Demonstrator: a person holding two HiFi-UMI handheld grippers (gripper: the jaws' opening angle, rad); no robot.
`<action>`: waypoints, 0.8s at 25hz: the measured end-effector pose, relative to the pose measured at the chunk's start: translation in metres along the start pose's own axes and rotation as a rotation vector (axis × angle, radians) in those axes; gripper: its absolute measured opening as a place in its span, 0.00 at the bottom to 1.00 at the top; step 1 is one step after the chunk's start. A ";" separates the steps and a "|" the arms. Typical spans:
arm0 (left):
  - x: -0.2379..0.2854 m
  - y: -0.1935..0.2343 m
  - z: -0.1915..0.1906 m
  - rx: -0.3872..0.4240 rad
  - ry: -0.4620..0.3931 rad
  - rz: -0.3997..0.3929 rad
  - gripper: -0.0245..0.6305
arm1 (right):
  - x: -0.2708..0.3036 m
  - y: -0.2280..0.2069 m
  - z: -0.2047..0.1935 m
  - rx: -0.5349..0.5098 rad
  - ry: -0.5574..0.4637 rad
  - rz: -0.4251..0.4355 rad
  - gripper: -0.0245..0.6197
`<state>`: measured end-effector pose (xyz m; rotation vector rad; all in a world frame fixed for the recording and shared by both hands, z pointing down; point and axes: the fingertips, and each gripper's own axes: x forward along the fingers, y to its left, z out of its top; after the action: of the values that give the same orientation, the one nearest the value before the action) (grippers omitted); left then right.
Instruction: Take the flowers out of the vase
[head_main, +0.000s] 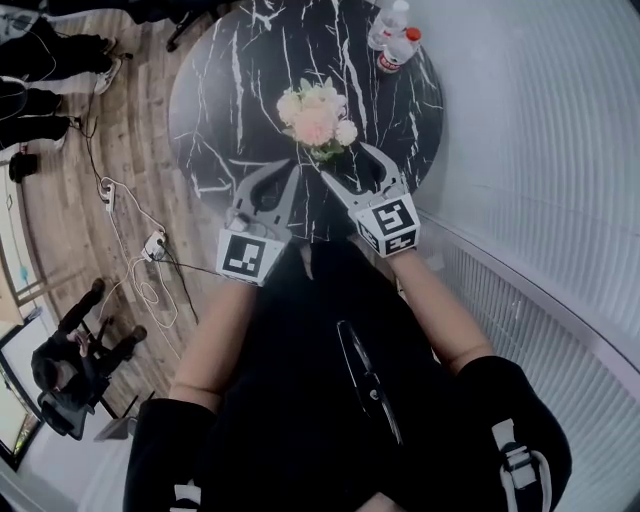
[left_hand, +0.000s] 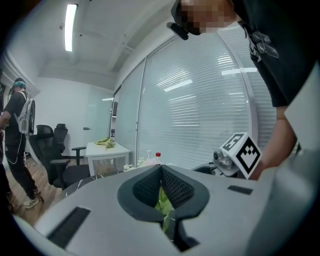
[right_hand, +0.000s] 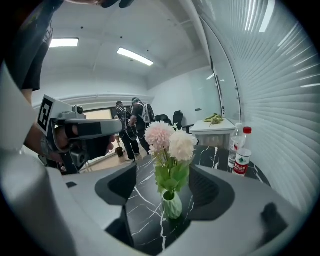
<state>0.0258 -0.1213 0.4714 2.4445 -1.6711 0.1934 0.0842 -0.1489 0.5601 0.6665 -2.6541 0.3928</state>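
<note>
1. Two grippers are in my hands, held side by side over the near edge of the round black table (head_main: 225, 95).
2. My right gripper (right_hand: 166, 186) has its jaws spread wide and grips nothing. The vase (right_hand: 172, 204) shows in the gap between them, and neither pad touches it.
3. My left gripper (left_hand: 161, 171) has its jaws closed tip to tip, with nothing pinched that I can see. Green leaves (left_hand: 163, 202) show through the slit below the pads.
4. The flowers (right_hand: 170, 142), pink and cream, stand upright in the small pale green vase near the middle of the table, just beyond my grippers' tips.
5. Two bottles (head_main: 392, 38) stand at the table's far right edge, well apart from the vase.
</note>
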 end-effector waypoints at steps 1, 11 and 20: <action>0.002 0.001 -0.004 -0.005 -0.001 0.001 0.06 | 0.005 -0.001 -0.003 -0.001 0.002 -0.001 0.52; 0.015 0.013 -0.037 -0.035 0.012 0.023 0.06 | 0.050 -0.012 -0.027 -0.019 0.021 -0.018 0.53; 0.012 0.017 -0.048 -0.050 0.035 0.031 0.06 | 0.068 -0.017 -0.033 -0.075 0.037 -0.024 0.52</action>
<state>0.0139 -0.1275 0.5214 2.3664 -1.6800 0.1944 0.0464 -0.1782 0.6208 0.6610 -2.6089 0.2947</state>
